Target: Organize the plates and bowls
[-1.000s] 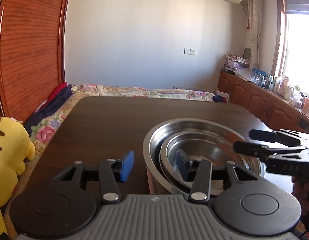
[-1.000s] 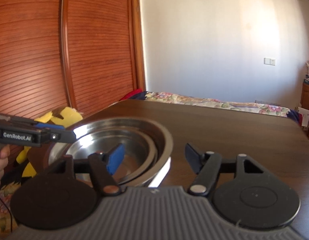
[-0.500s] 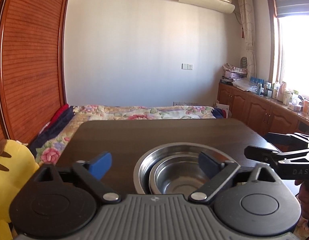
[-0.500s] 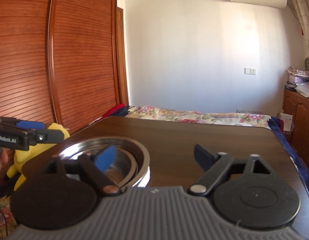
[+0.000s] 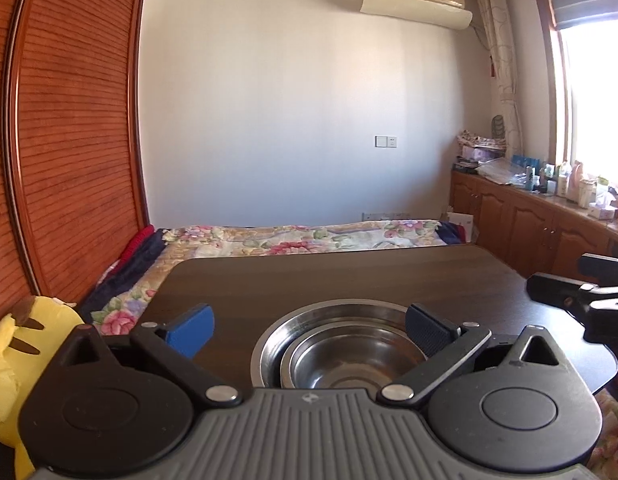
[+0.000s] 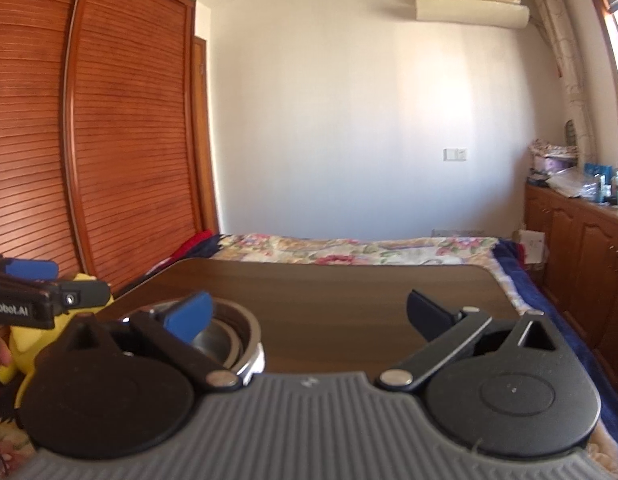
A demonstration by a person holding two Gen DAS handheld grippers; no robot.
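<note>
- Nested bowls [image 5: 341,350] sitting on table [image 5: 349,276].
- Left gripper [image 5: 309,330] and right gripper [image 6: 307,314] spread wide, holding nothing.
- Best kept clear of the rims.

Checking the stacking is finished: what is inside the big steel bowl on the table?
A smaller steel bowl sits nested inside the big steel bowl, and looks empty. The left hand-held gripper body covers both near rims, so anything beneath the inner bowl cannot be seen.
</note>
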